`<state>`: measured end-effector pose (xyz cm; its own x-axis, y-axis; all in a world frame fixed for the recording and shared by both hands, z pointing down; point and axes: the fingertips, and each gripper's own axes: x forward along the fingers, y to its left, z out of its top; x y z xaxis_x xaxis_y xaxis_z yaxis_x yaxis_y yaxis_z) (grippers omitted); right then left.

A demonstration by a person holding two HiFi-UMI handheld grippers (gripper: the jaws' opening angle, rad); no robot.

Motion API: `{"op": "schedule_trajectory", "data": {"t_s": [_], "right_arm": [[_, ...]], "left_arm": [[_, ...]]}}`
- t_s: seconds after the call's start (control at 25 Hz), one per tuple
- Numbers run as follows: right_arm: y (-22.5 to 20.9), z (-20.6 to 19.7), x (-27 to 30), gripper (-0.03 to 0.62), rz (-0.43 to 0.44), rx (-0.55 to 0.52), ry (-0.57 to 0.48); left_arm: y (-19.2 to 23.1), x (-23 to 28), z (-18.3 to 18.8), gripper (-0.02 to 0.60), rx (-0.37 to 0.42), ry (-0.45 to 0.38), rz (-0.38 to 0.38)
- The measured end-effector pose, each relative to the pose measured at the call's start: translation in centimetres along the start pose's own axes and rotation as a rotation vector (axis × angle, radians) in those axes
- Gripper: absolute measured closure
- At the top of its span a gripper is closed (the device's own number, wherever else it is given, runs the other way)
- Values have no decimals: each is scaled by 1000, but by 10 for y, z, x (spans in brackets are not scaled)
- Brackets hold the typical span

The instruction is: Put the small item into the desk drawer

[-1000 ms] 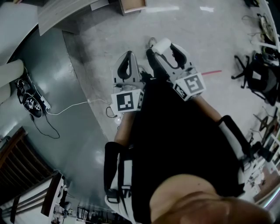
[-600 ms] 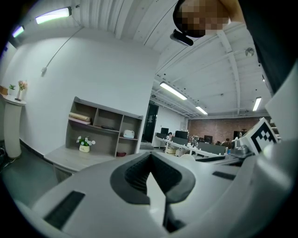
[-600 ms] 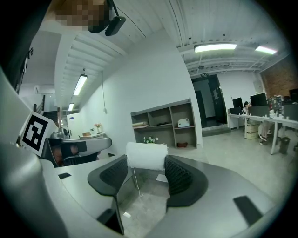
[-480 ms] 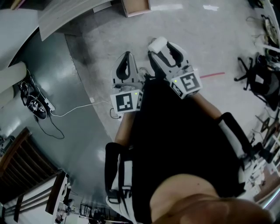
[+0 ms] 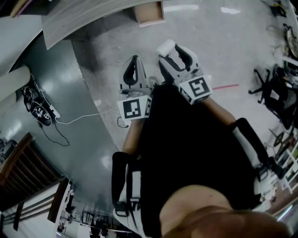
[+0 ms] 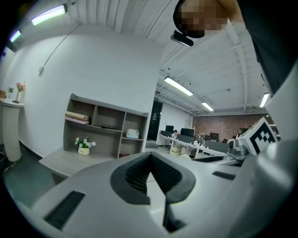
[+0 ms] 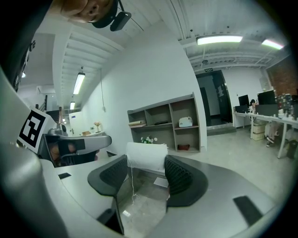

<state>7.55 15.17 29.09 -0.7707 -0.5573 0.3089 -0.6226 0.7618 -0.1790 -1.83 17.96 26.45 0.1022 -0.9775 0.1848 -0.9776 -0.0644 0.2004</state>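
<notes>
White and roll-shaped, the small item [image 7: 146, 156] is clamped between the ridged dark pads [image 7: 179, 175] of the right gripper [image 7: 146, 163], at the very tips of its jaws, and a thin thread is seen hanging from its left end. In the head view the same item [image 5: 166, 47] is held out in front of the person, above the pale concrete floor [image 5: 219, 42], at the tip of the right gripper [image 5: 173, 51]. The left gripper [image 5: 134, 59] is carried just beside it, on the left and slightly lower; its jaws are closed together on nothing, and in the left gripper view the two pads of this gripper [image 6: 149, 159] are seen meeting at their tips. Both grippers are held well short of the grey wood-grain counter [image 5: 79, 14] that runs across the top left of the head view. A wooden-rimmed box [image 5: 149, 12] is seen at the counter's edge; whether it is the drawer cannot be told. A grey open shelf unit [image 6: 106, 126] stands on the counter against the white wall, with a small potted plant [image 6: 84, 145] on the counter in front of it. A white cable [image 5: 79, 117] lies across the darker part of the floor.
</notes>
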Motion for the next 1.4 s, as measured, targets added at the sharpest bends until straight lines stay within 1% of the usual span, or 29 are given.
{"op": "schedule_trajectory", "data": {"t_s": [0.16, 0.24, 0.44, 0.68, 0.92, 1.08, 1.32, 1.4], "right_arm": [[-29, 12, 20, 342, 22, -12, -1], [-43, 15, 32, 342, 30, -19, 12], [-81, 19, 64, 342, 49, -47, 33], [-120, 14, 92, 342, 75, -66, 65], [-138, 6, 116, 342, 87, -88, 100], [-145, 0, 128, 342, 82, -77, 119], [-154, -7, 150, 342, 38, -47, 125], [-155, -11, 158, 342, 28, -53, 140]], "left_arm": [[-1, 36, 1, 583, 33, 26, 6], [1, 55, 3, 583, 37, 34, 16], [5, 103, 3, 583, 15, 52, 43], [6, 147, 4, 583, -6, 41, 90], [11, 171, 1, 583, -3, 53, 119], [16, 181, -3, 583, -7, 63, 131], [32, 198, -6, 583, -18, 65, 111], [38, 206, -6, 583, -24, 65, 100]]}}
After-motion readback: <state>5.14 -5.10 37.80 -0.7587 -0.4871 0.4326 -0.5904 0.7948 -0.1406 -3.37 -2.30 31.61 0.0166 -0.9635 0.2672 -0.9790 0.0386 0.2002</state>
